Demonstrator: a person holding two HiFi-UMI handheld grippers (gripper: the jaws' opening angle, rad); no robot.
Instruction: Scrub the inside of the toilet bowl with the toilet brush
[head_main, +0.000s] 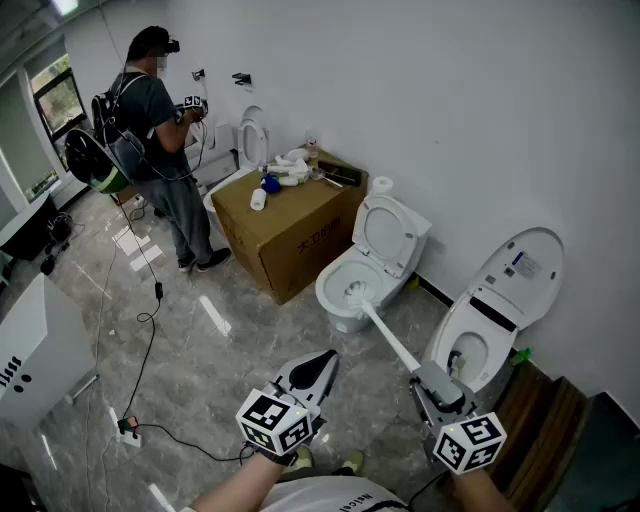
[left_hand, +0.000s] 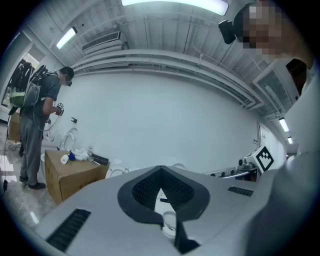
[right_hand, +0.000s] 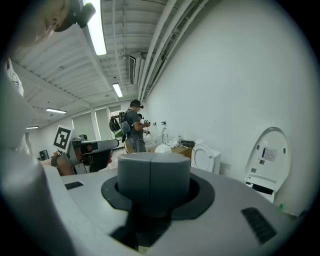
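Observation:
A white toilet (head_main: 340, 300) stands open against the wall, its lid (head_main: 388, 232) raised. The white toilet brush has its head (head_main: 355, 292) down inside the bowl, and its long handle (head_main: 392, 342) slants back toward me. My right gripper (head_main: 434, 388) is shut on the handle's grey end (right_hand: 152, 180), which fills the space between the jaws in the right gripper view. My left gripper (head_main: 316, 368) hovers left of the handle over the floor, shut with nothing in it. In the left gripper view its dark pads (left_hand: 140, 192) meet at a point.
A second toilet (head_main: 490, 330) with a raised lid stands to the right of the first. A cardboard box (head_main: 290, 230) with clutter on top sits to its left. Beyond it a person (head_main: 160, 130) faces another toilet. A cable (head_main: 150, 330) snakes over the floor; a white cabinet (head_main: 30, 350) is at left.

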